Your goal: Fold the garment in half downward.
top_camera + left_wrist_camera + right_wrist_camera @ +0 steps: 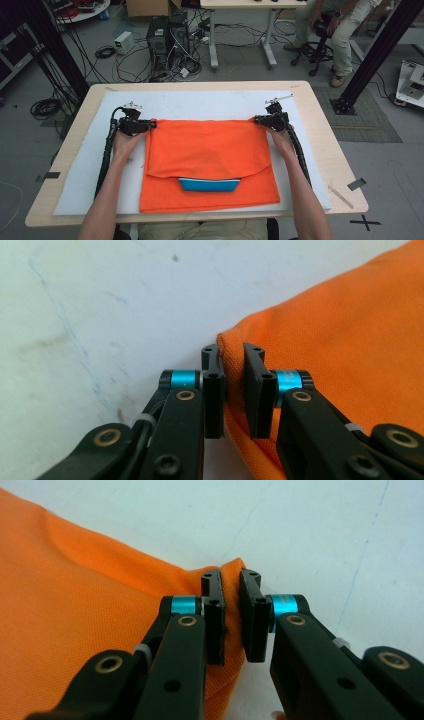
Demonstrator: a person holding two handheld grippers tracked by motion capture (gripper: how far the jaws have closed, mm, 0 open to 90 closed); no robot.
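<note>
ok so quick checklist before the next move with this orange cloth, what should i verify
1. Left tool gripping: ok, its jaws are shut on a far corner of the orange cloth.
2. Right tool gripping: ok, its jaws pinch the other far corner.
3. Held edge even: ok, in the high view it runs straight between the two tools.
4. Fold line: not ok, the folded-over layer's near edge sags in the middle and leaves the blue collar uncovered.
5. How many layers each tool holds: cannot tell.
6. Room on the white mat: ok, bare mat lies beyond the held edge.
</note>
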